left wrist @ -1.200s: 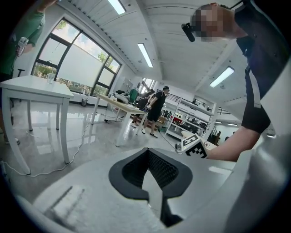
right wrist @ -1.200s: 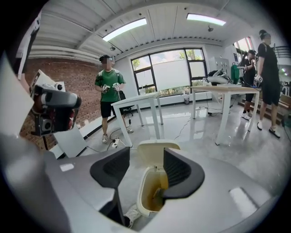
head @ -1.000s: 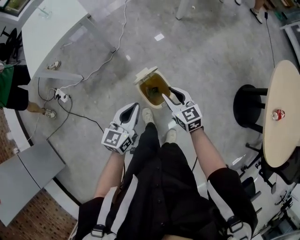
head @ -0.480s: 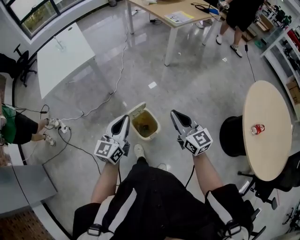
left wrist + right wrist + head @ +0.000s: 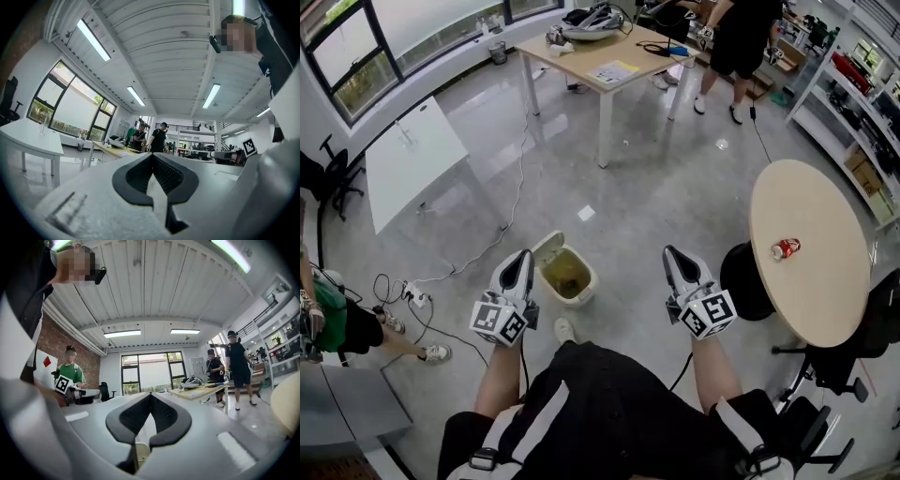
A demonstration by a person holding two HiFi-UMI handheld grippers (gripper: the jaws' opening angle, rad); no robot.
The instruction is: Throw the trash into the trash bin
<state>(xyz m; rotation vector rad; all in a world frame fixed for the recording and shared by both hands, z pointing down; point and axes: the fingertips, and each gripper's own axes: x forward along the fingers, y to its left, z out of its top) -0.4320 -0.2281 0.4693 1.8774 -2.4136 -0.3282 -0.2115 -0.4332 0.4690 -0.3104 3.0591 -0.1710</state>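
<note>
Red can (image 5: 785,247): that's your trash, by my read. It lies on its side on the round table (image 5: 825,309), near the edge facing the bin and well apart from both claws.
Beige bin (image 5: 565,274): on the floor just ahead of your feet, between the two claws in the head view. Its lid (image 5: 546,247) is flipped up and its mouth is open. Something brownish sits inside, too dim to name.
Left claw (image 5: 519,256): pressed together with nothing between the jaws, just beside the bin.
Right claw (image 5: 673,254): pressed together too, and empty. It's the one nearer the table, so it looks like the claw for the job.
Stool (image 5: 745,281): black, standing between your right claw and the table. Mind it on the way over.
Handling: I'd call the can light, thin-walled and smooth. It will probably dent under a hard squeeze, and lying on its side it should roll at the first nudge.
Where to grip: spread the jaws first, then come down across the middle of the barrel. Put the pads on the curved wall, not the end rims, and close only until it stops slipping.
Risk: bump it before you close and it may roll off the table edge.
Drop: the bin's mouth is wide open, so your left claw has no lid to lift.
</note>
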